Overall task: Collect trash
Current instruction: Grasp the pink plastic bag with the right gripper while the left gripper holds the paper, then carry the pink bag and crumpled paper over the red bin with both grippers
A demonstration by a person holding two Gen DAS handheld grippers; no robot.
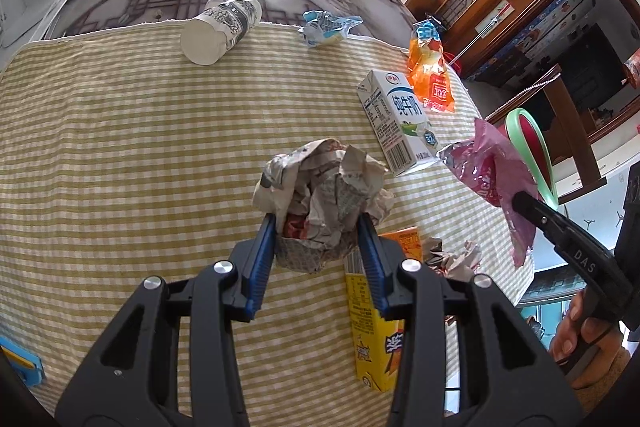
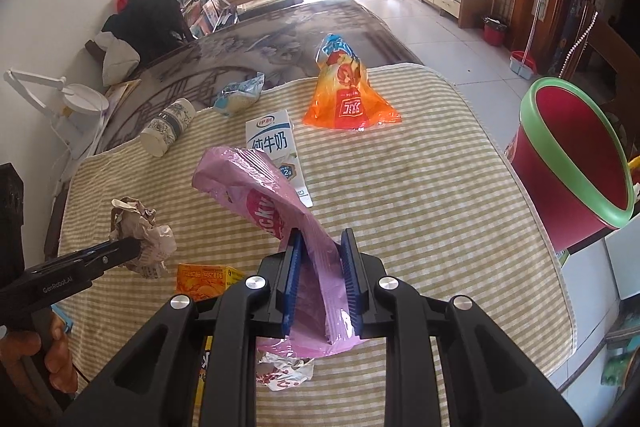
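Observation:
My left gripper (image 1: 318, 221) is shut on a crumpled newspaper ball (image 1: 324, 187), held just above the yellow checked cloth (image 1: 120, 147). My right gripper (image 2: 320, 239) is shut on a pink foil wrapper (image 2: 256, 183), lifted off the cloth, its upper end flopping left. The wrapper (image 1: 484, 167) and the right gripper's finger show at the right of the left wrist view. The newspaper ball (image 2: 144, 231) shows at the left of the right wrist view. A red bin with a green rim (image 2: 576, 163) stands off the table's right edge.
On the cloth lie a white milk carton (image 1: 396, 119), an orange snack bag (image 2: 348, 99), a tipped paper cup (image 1: 220, 27), a blue-white wrapper (image 1: 326, 27), a yellow juice box (image 1: 372, 315) and a small crumpled scrap (image 2: 284, 371). A white lamp (image 2: 60, 91) stands far left.

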